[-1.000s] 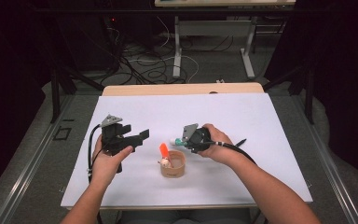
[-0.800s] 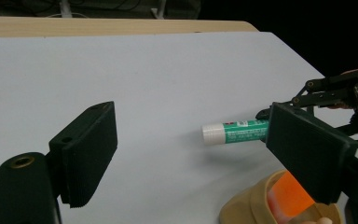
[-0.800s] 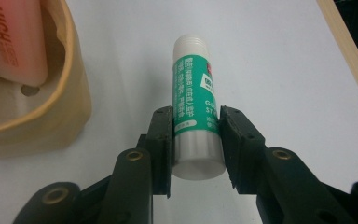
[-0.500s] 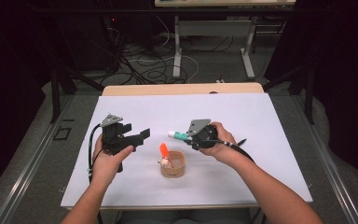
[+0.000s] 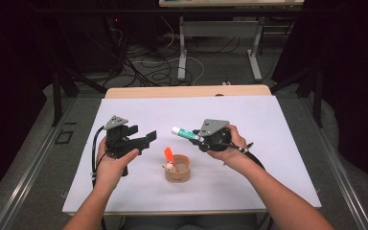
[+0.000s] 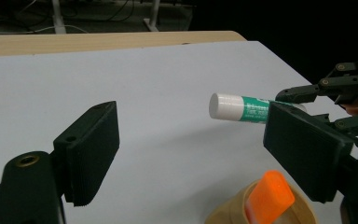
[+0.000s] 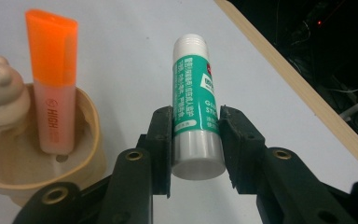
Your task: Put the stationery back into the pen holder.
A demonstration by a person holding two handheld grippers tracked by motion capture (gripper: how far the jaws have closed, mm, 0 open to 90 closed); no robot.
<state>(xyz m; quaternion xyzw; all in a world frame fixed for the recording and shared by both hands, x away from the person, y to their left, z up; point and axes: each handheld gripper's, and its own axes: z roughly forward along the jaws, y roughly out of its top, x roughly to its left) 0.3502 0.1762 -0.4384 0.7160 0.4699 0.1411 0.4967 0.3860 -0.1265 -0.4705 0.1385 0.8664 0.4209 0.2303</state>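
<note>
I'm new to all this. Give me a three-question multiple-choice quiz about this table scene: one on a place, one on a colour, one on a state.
1. Where is the highlighter?
A. flat on the table
B. standing in the wooden cup
C. in the left gripper

2. What colour is the highlighter's cap?
A. orange
B. blue
C. black

3. What is the right gripper doing?
A. hanging open
B. clamped on a glue stick
C. gripping the cup

Answers:
1 B: the highlighter stands in the wooden cup.
2 A: its cap is bright orange.
3 B: the right gripper pinches the glue stick.
</note>
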